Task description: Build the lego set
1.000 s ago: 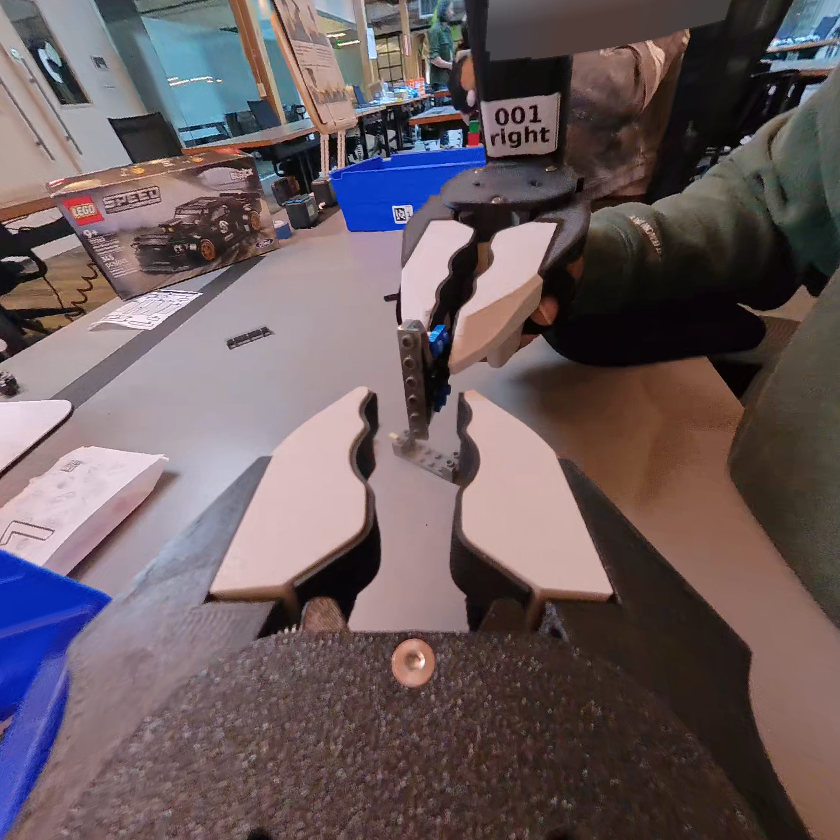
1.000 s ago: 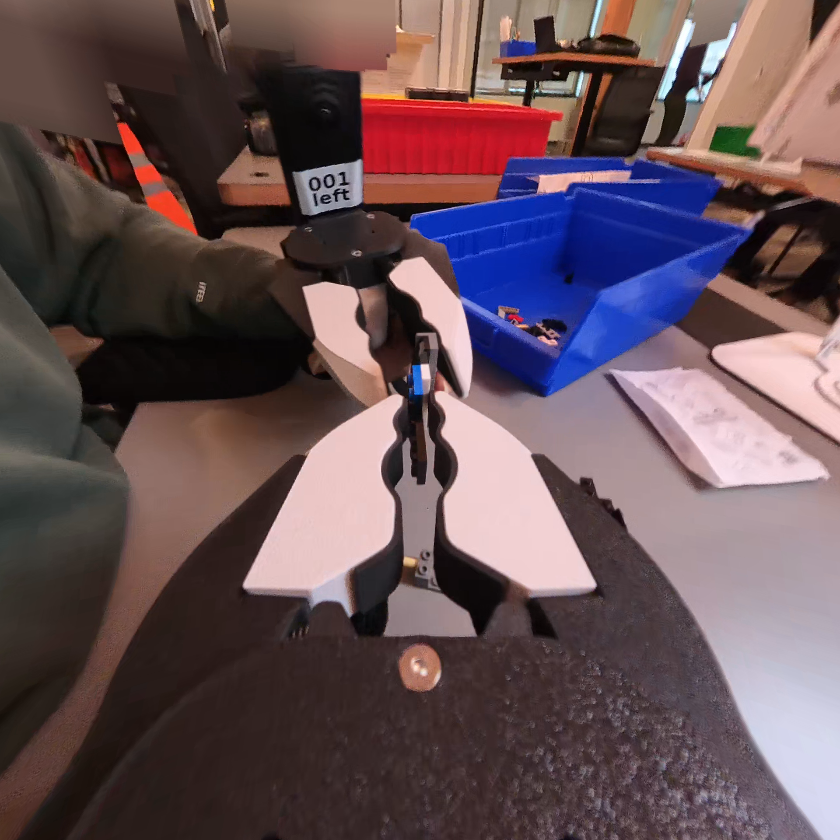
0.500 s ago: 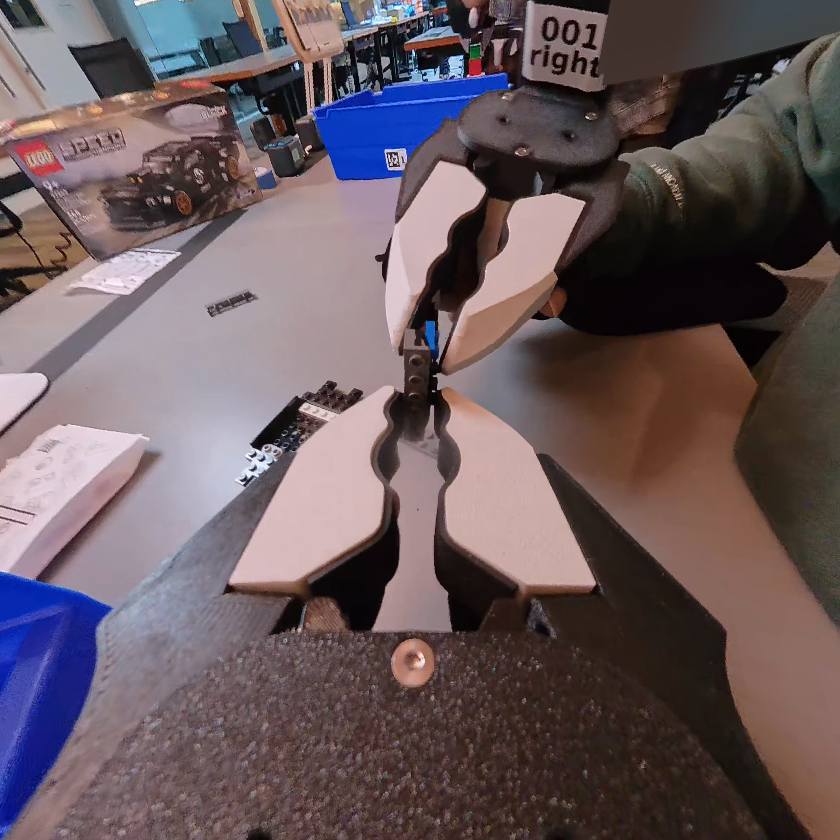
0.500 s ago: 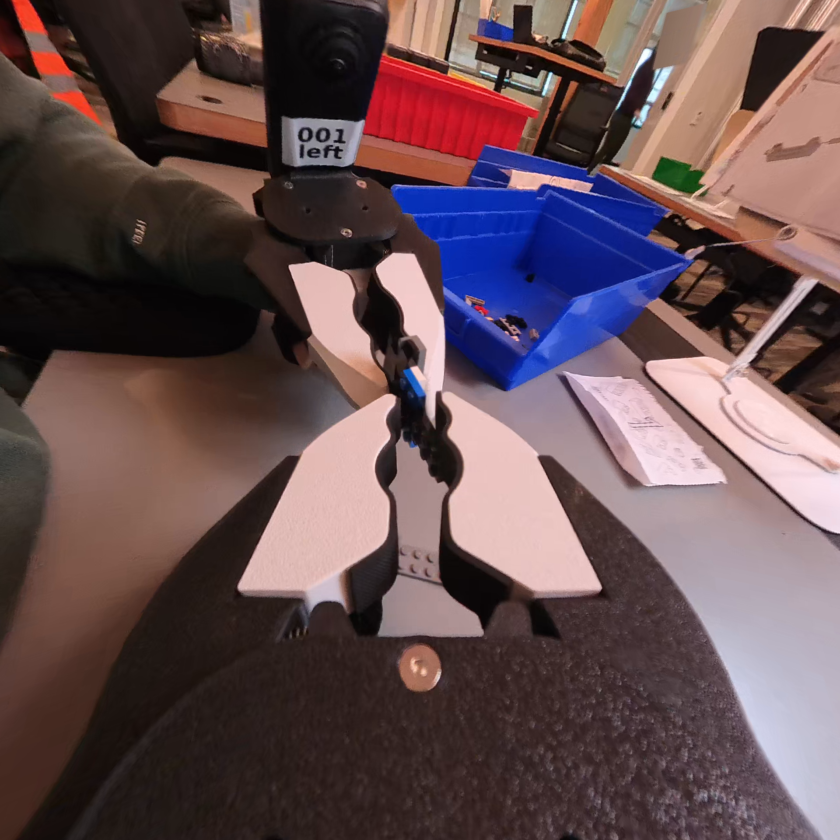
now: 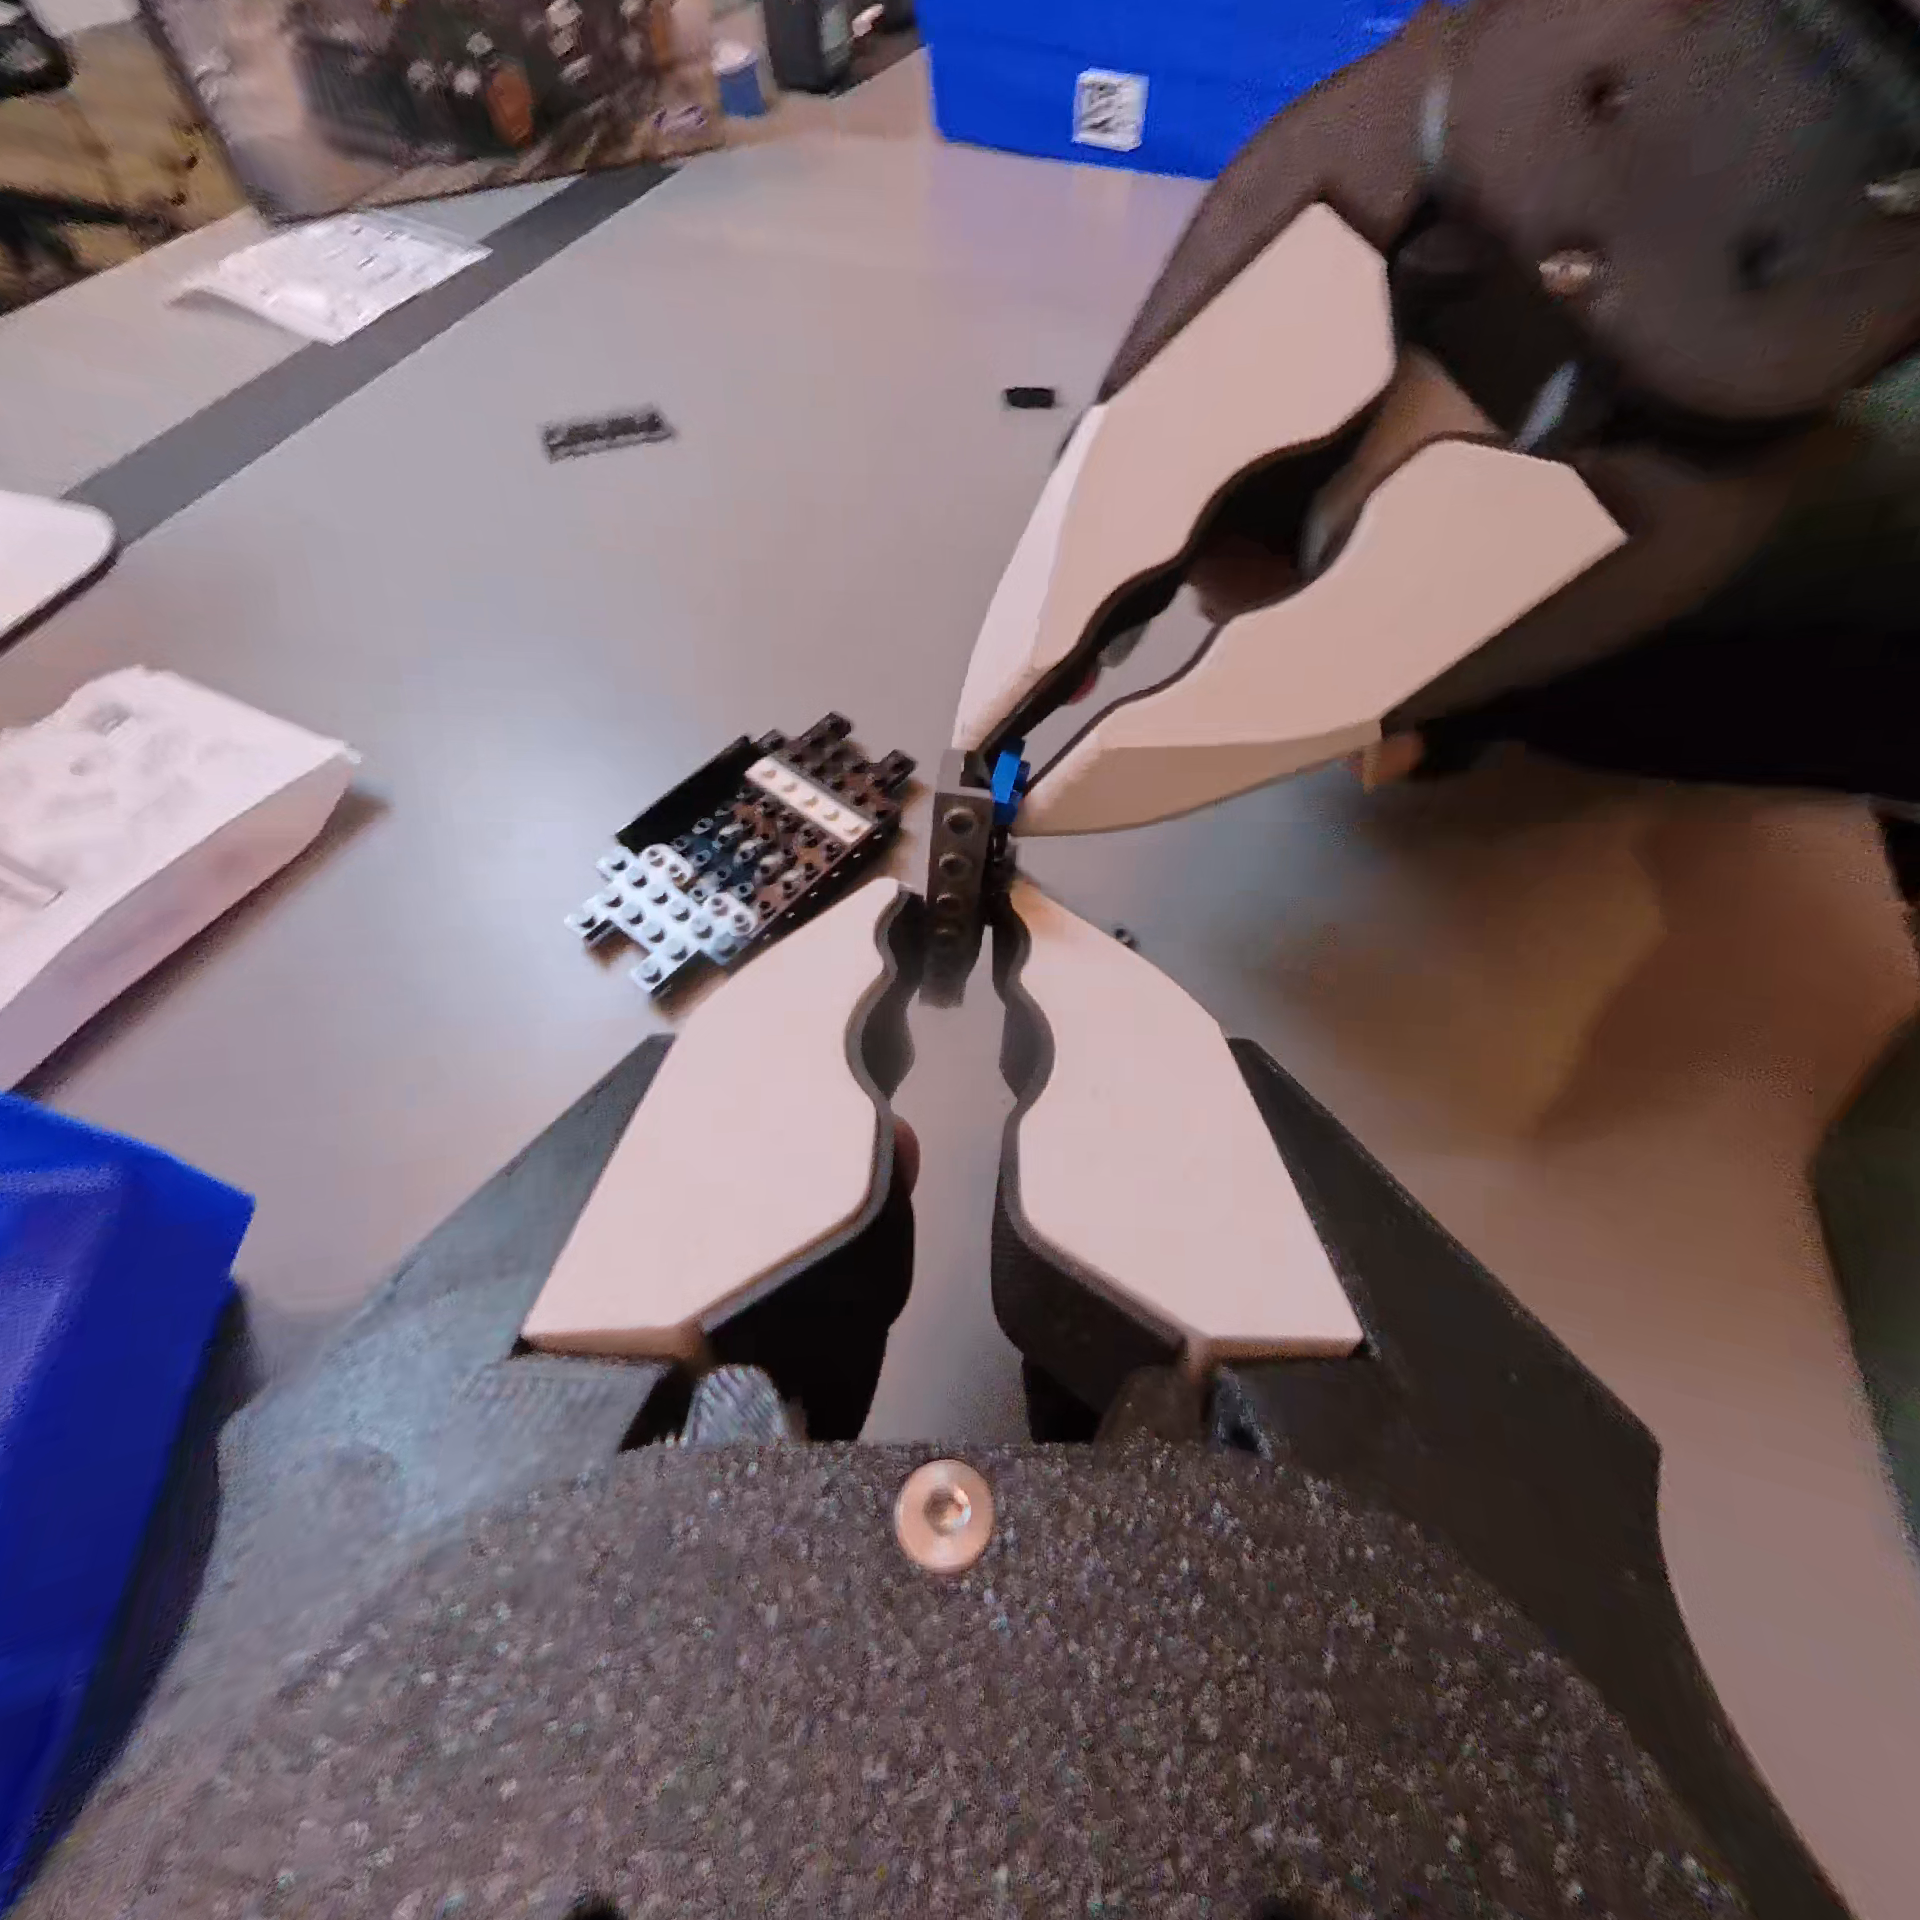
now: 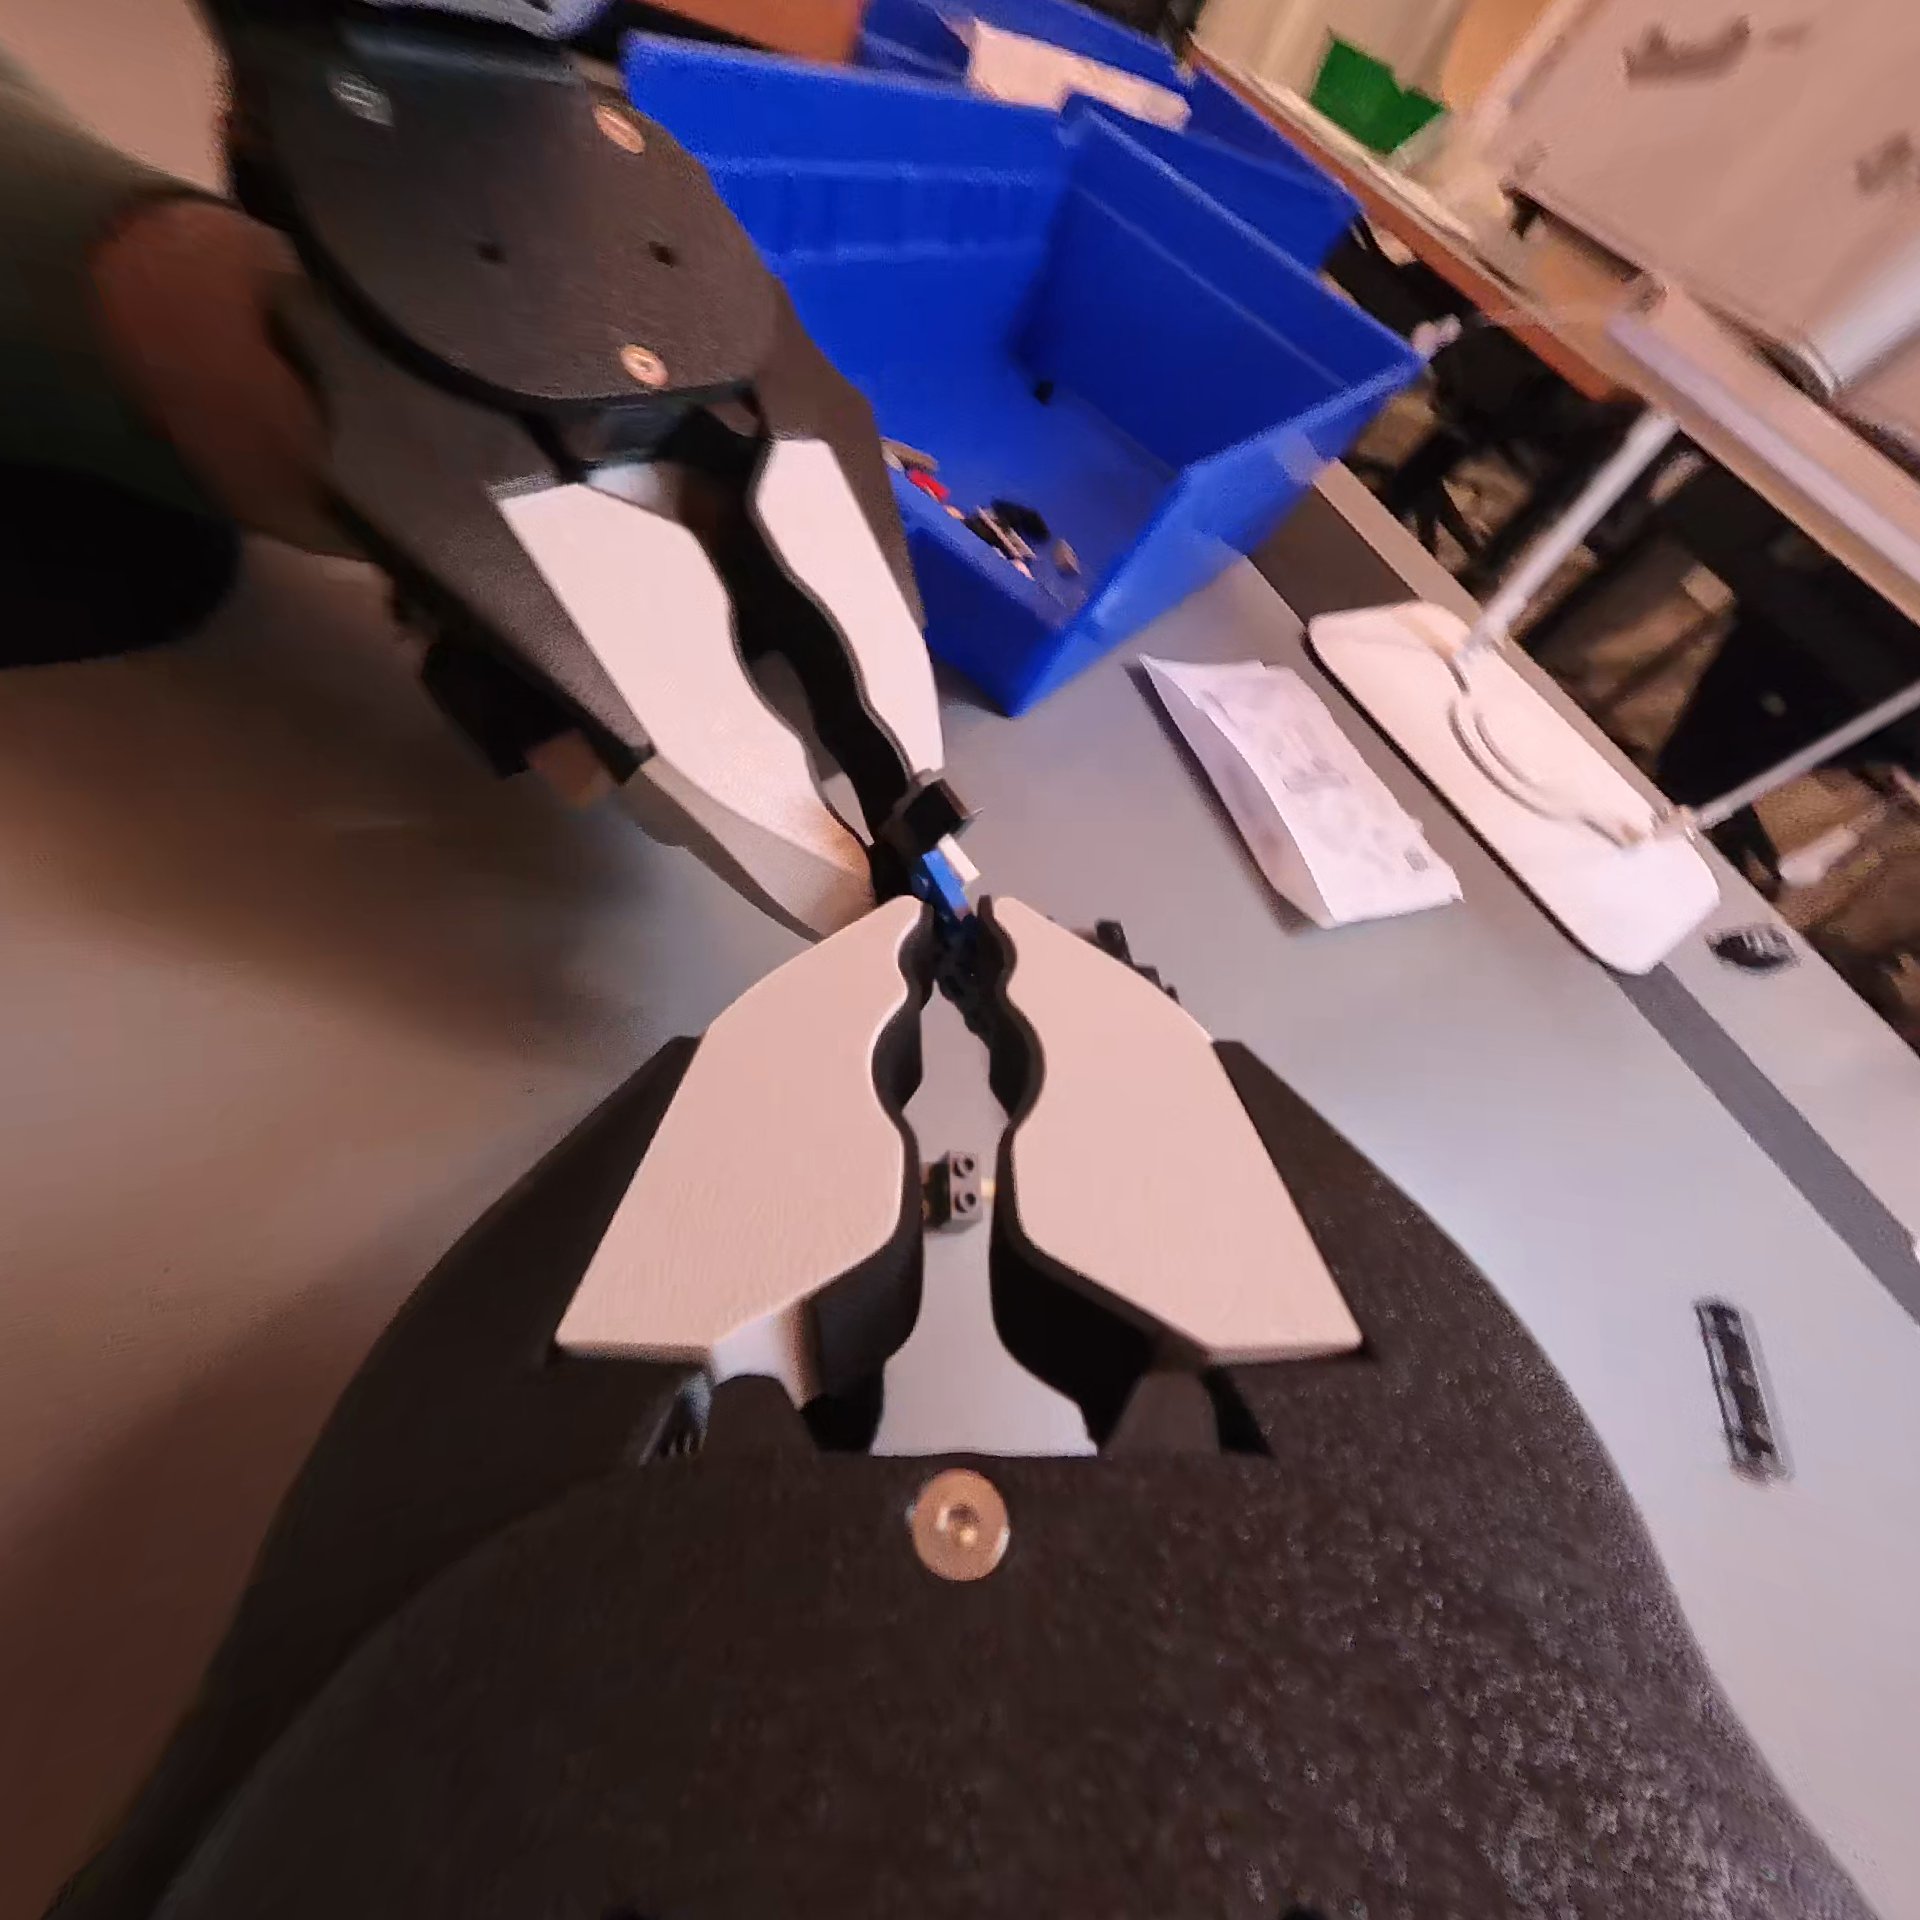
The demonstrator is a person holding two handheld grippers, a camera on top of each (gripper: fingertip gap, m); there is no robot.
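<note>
My left claw (image 5: 956,914) and right claw (image 5: 1003,795) both clamp the small grey beam assembly (image 5: 958,862) above the table (image 5: 727,540), just right of the black brick plate (image 5: 748,842).

The lower end of the dark grey holed beam (image 5: 954,891) sinks between the left claw (image 5: 953,914) fingertips, and its top, with the blue piece (image 5: 1005,777), is tucked inside the right claw (image 5: 1000,781), so how much each one grips cannot be told. In the right wrist view motion blur smears the small parts in the blue bin (image 6: 1049,343), too small to name. The printed box (image 5: 436,94) at the counter (image 5: 727,416) far edge is cut off and blurred.
</note>
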